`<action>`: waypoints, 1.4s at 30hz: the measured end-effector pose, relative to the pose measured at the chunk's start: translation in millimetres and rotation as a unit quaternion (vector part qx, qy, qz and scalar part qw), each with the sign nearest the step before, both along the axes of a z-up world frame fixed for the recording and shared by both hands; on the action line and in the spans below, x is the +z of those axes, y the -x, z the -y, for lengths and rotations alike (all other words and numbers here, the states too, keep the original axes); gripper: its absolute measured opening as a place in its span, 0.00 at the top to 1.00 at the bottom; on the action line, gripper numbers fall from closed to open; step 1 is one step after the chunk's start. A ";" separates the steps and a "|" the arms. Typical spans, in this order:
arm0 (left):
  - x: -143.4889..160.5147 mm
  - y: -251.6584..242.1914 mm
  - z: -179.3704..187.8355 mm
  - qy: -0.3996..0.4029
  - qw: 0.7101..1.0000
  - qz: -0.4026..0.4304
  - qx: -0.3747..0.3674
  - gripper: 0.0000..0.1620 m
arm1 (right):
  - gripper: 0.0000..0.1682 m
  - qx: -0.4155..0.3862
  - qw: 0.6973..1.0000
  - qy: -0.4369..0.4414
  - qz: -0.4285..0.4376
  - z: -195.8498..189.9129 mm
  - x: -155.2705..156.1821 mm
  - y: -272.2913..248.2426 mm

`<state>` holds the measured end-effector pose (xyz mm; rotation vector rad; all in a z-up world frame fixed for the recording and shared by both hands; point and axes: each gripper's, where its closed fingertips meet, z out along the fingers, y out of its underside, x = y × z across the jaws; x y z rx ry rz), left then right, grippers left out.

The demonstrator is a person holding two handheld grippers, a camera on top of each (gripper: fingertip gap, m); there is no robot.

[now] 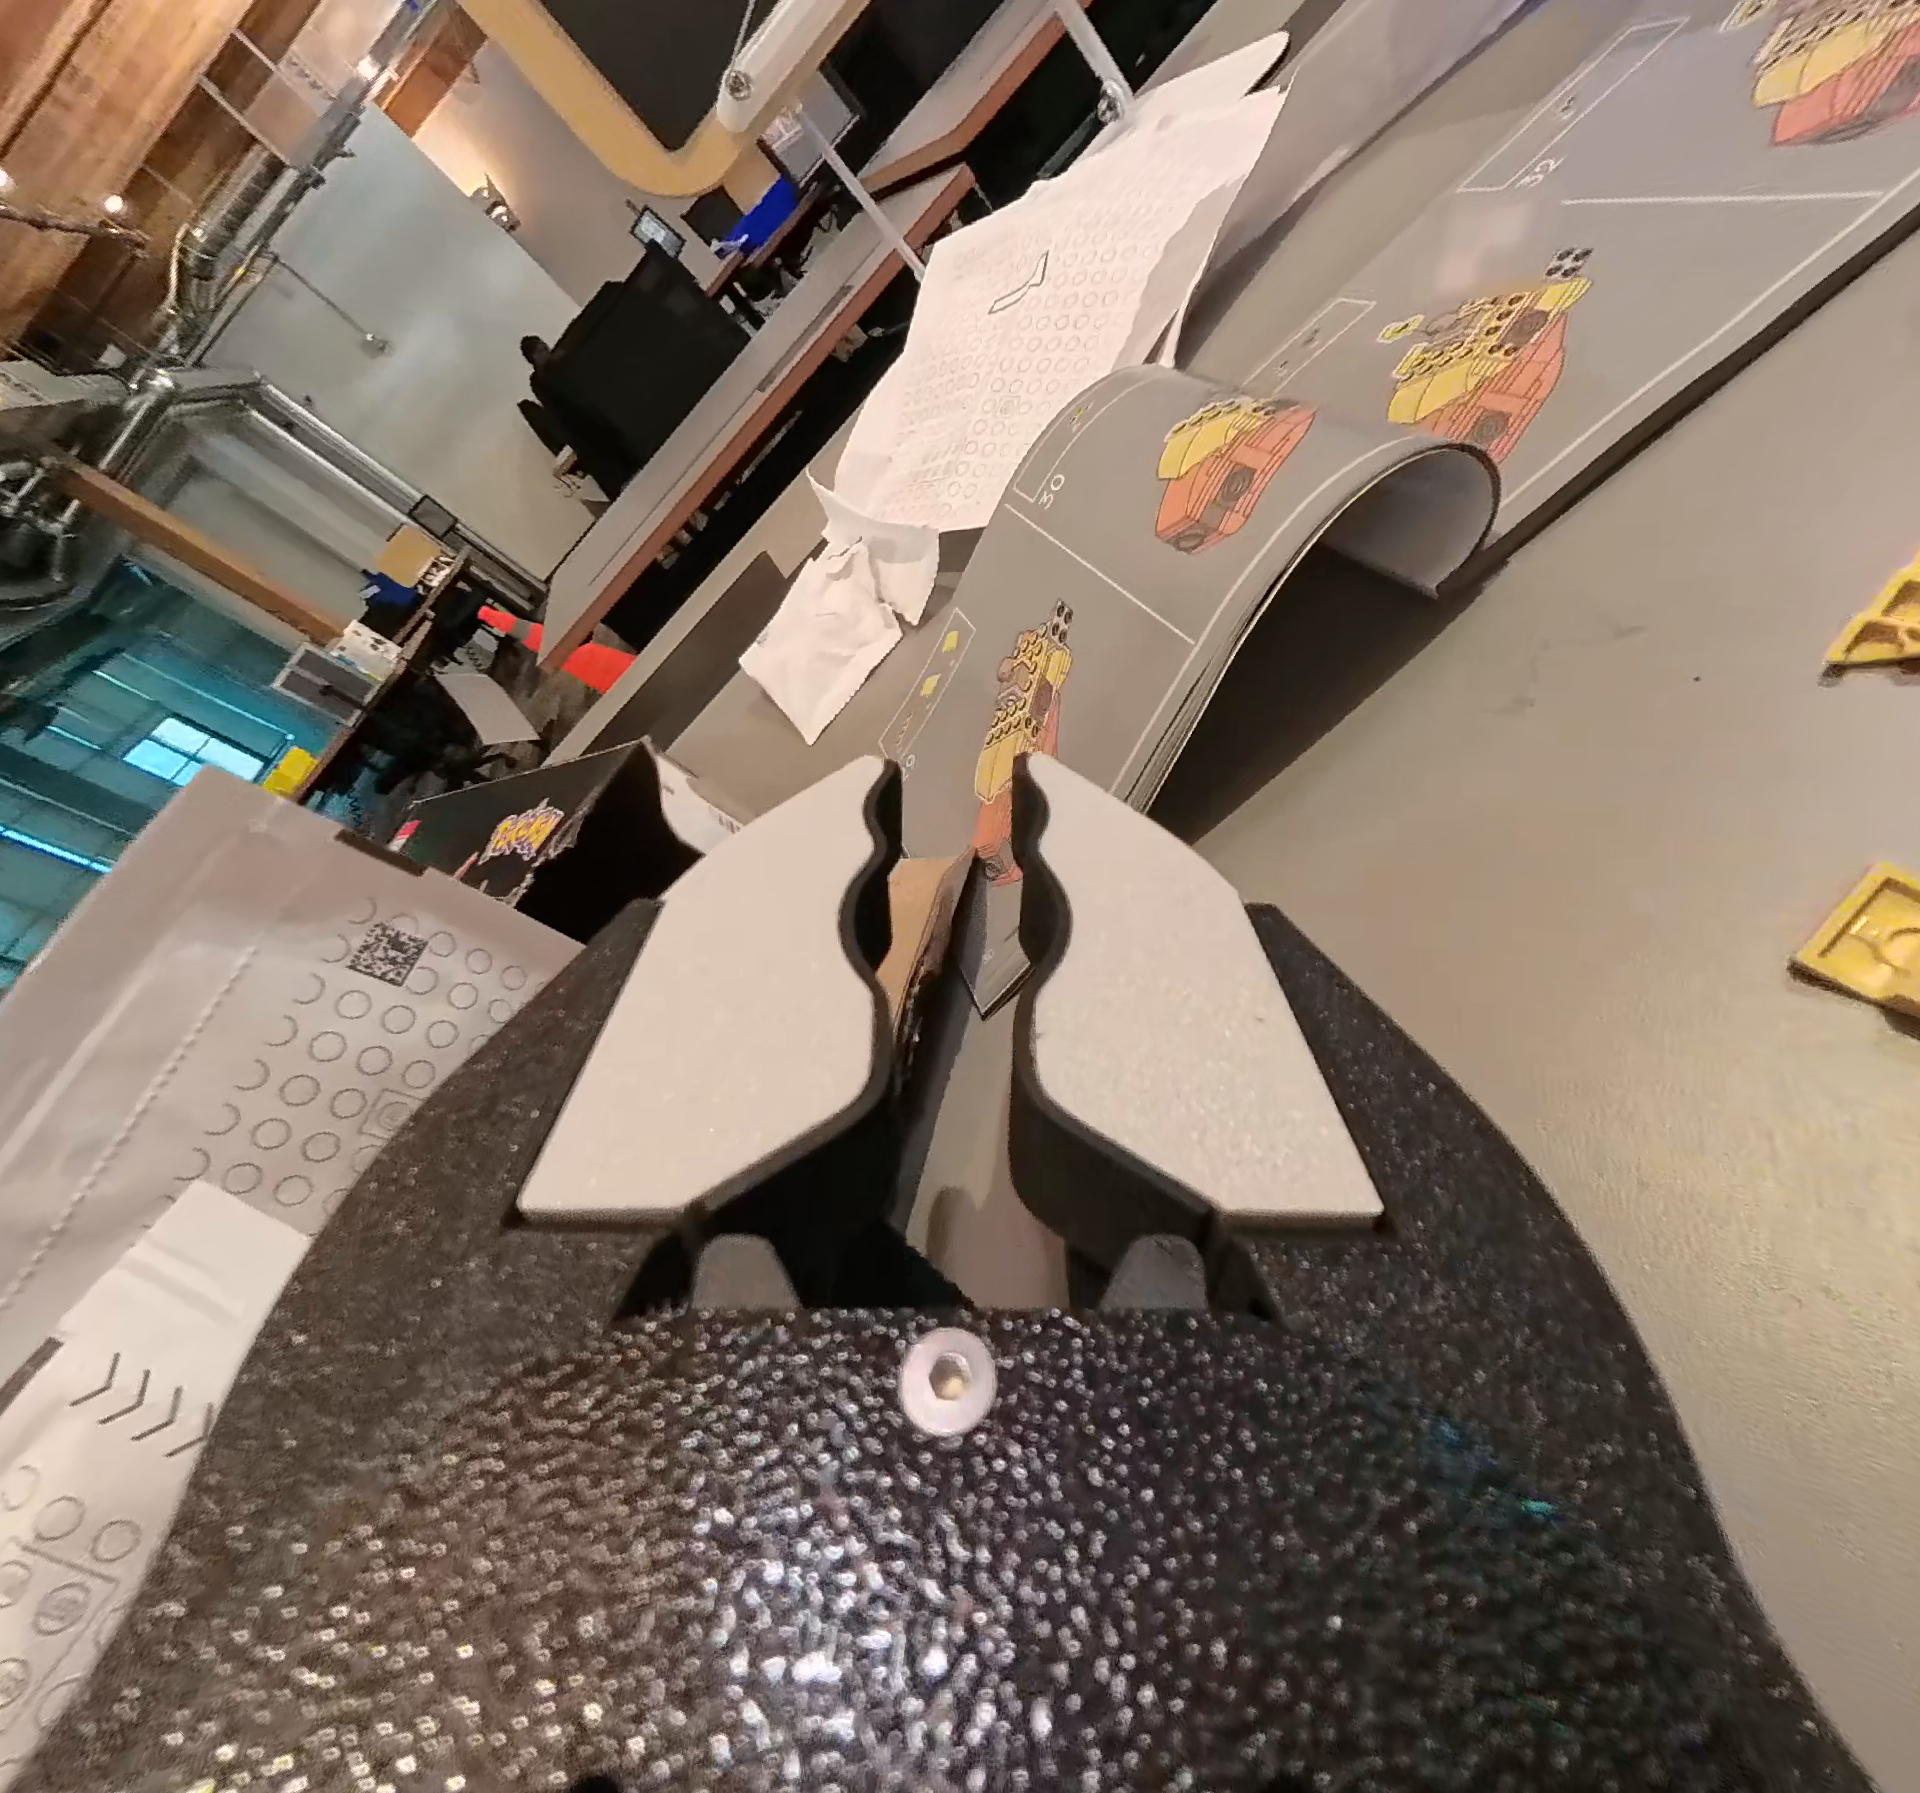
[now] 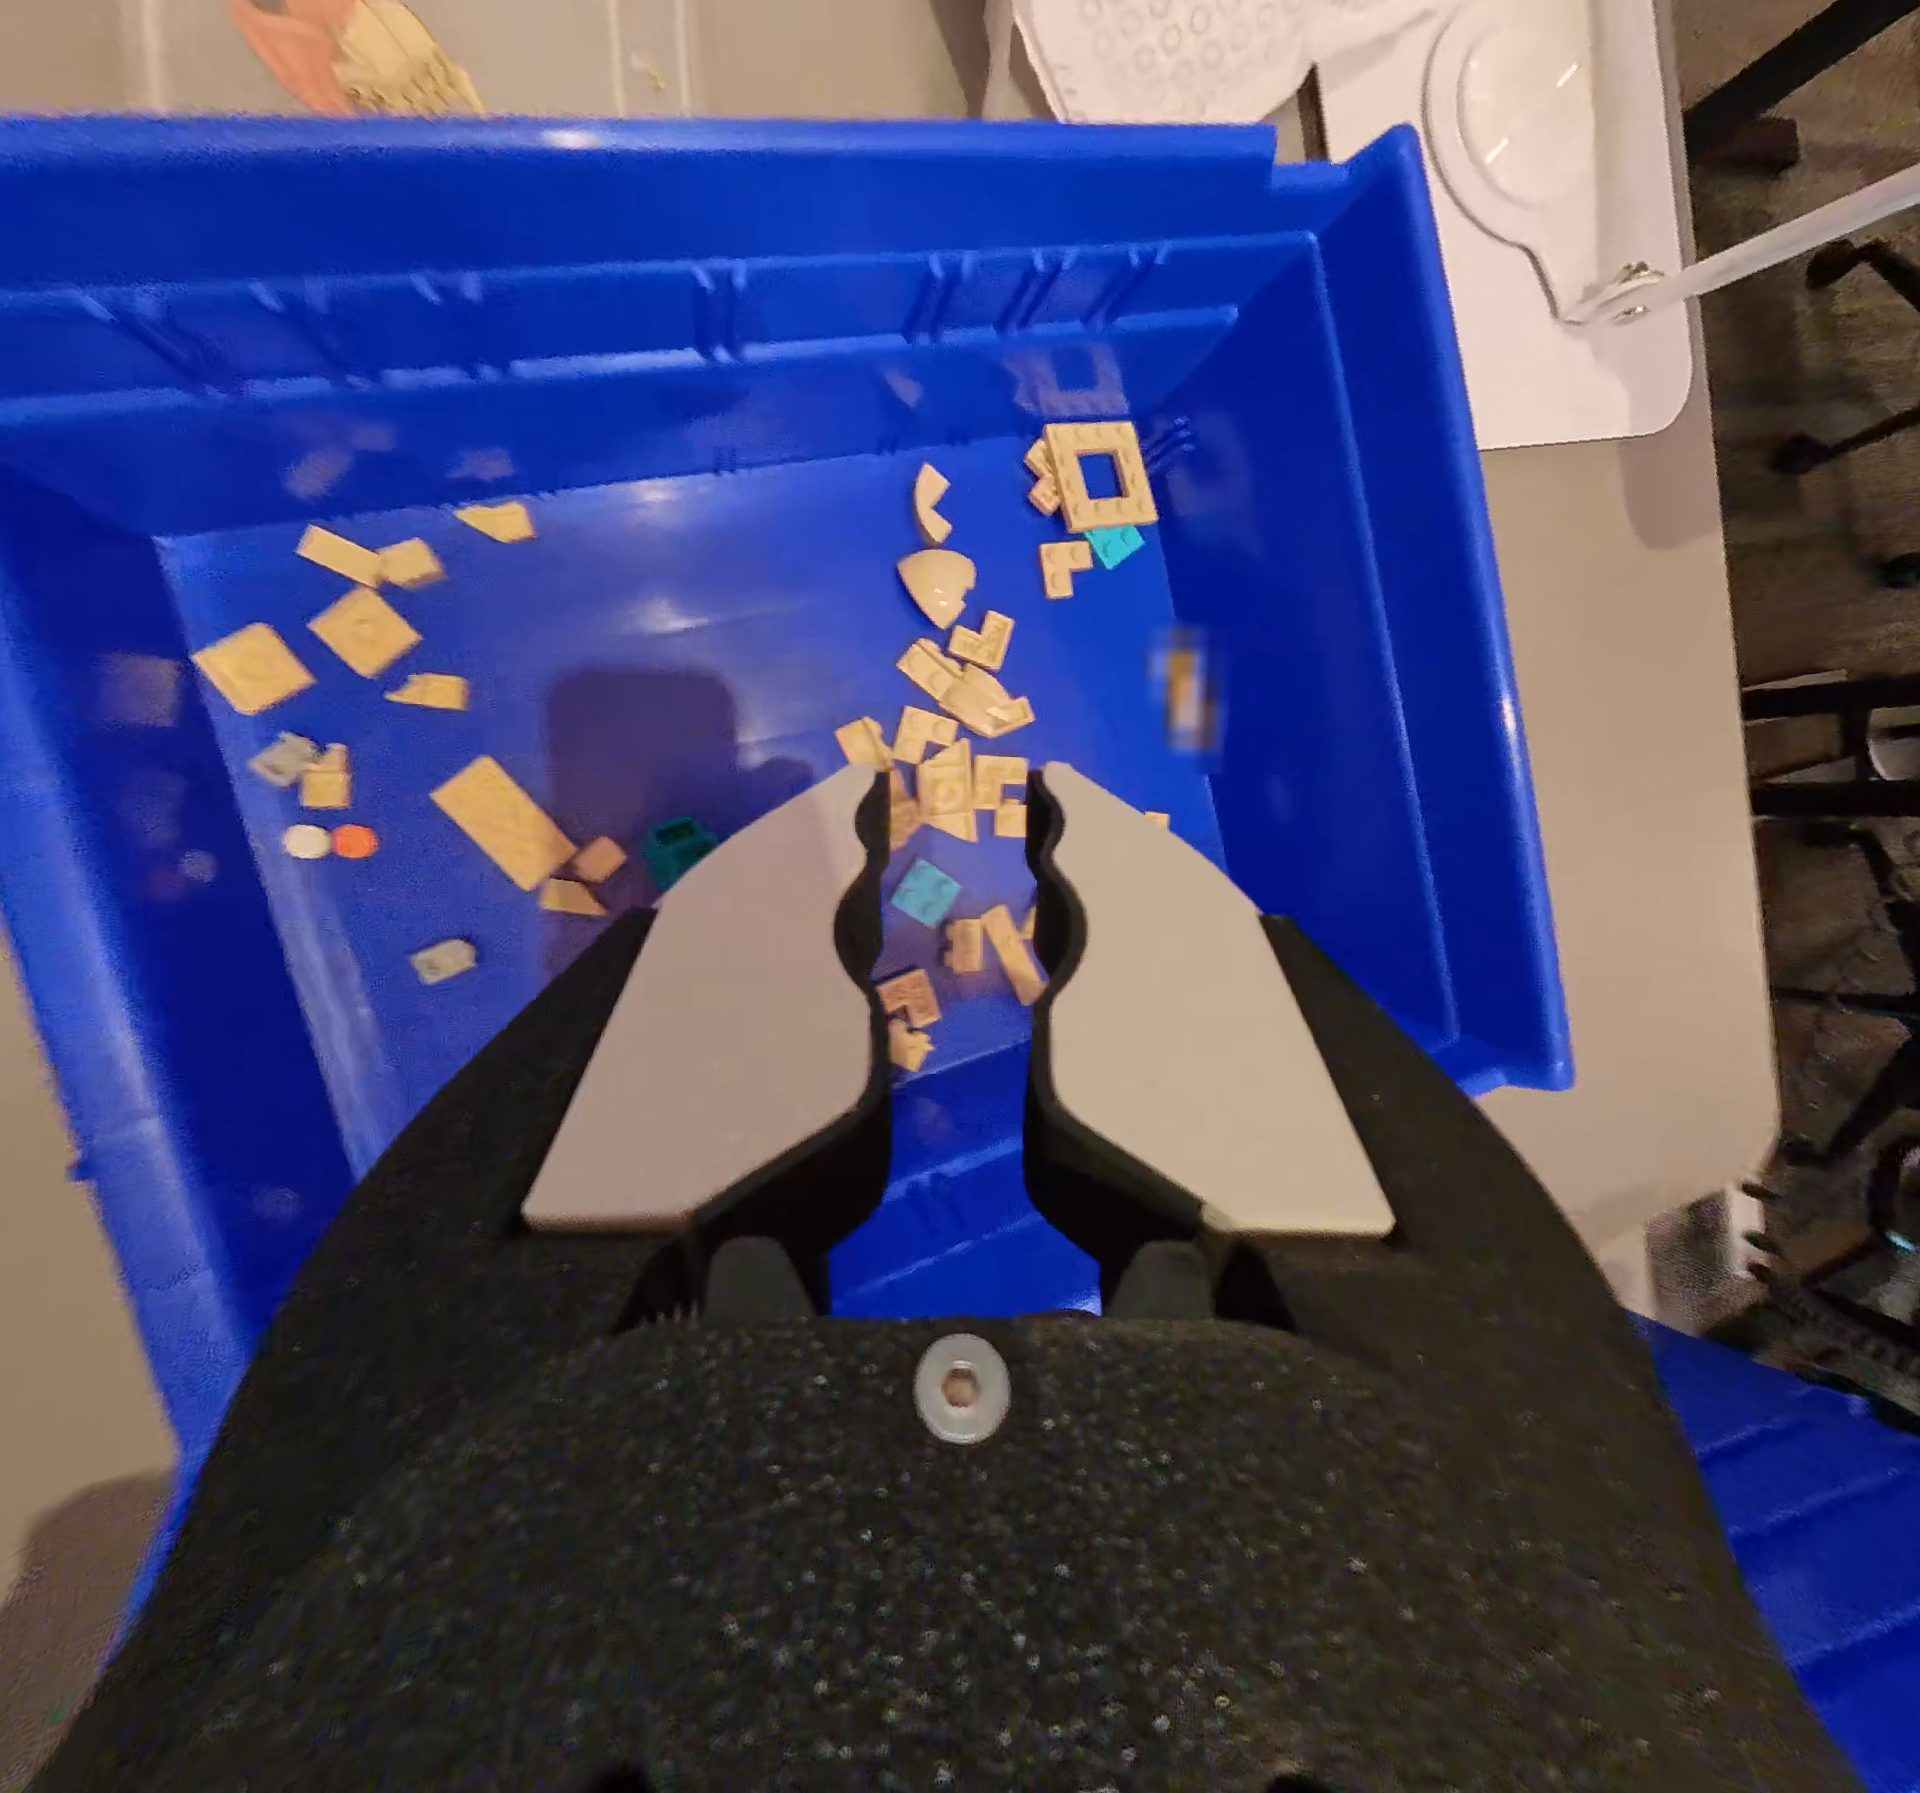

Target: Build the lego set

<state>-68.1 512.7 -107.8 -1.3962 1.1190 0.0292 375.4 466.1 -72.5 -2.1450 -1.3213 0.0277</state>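
Right gripper (image 2: 956, 787) hangs over the blue bin (image 2: 1351, 372), jaws spread, nothing between them. Tan lego pieces (image 2: 956, 704) lie scattered on the bin floor just past and below the tips. Left gripper (image 1: 956, 787): jaws parted, empty, low over the grey table (image 1: 1558, 1120); open instruction booklet (image 1: 1299, 517) directly ahead, two tan plates (image 1: 1860, 943) off right.

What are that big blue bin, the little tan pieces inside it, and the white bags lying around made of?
Blue bin: looks like glossy moulded plastic, with light glare on its floor and ribbed walls. Tan pieces: apparently hard plastic, smooth and slightly shiny, with crisp studs and edges. White bag: probably paper, matte and crumpled with sharp creases, though a thin film cannot be ruled out.
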 end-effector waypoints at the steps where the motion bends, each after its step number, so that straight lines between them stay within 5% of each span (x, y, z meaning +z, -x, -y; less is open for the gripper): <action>1: -0.3 -0.3 -0.3 -0.001 1.000 -0.001 0.001 0.88 | 0.85 0.005 1.000 0.000 0.020 -6.5 -3.8 -1.6; 4: 0.0 -1.6 -0.5 -0.002 1.000 -0.001 0.000 0.88 | 0.86 0.004 0.995 0.008 0.100 -32.6 -19.0 -8.1; 6: 0.9 -2.0 0.6 -0.005 1.000 0.000 -0.003 0.88 | 0.86 -0.089 0.988 0.039 0.121 -54.7 -30.2 -19.2; 12: 9.2 -5.0 11.4 -0.006 0.999 0.032 -0.030 0.88 | 0.79 -0.308 0.943 0.119 -0.035 -76.4 -62.2 -11.2; 20: 32.9 -1.8 27.2 -0.007 0.993 0.094 -0.069 0.88 | 0.63 -0.499 0.851 0.073 -0.145 -92.3 -87.2 -27.3; 26: 38.9 -3.1 44.4 0.007 0.986 0.132 -0.100 0.88 | 0.62 -0.549 0.815 0.031 -0.183 -104.7 -91.8 -33.6; 33: 40.1 -2.9 43.5 0.005 0.987 0.133 -0.095 0.88 | 0.66 -0.566 0.813 0.001 -0.135 -112.5 -93.6 -43.4; 35: 39.9 -1.8 41.5 0.007 0.987 0.134 -0.089 0.88 | 0.80 -0.559 0.819 -0.011 -0.129 -115.2 -92.4 -44.1; 42: 39.4 -0.4 38.8 0.004 0.988 0.132 -0.082 0.88 | 0.81 -0.545 0.824 -0.005 -0.154 -114.1 -86.8 -44.1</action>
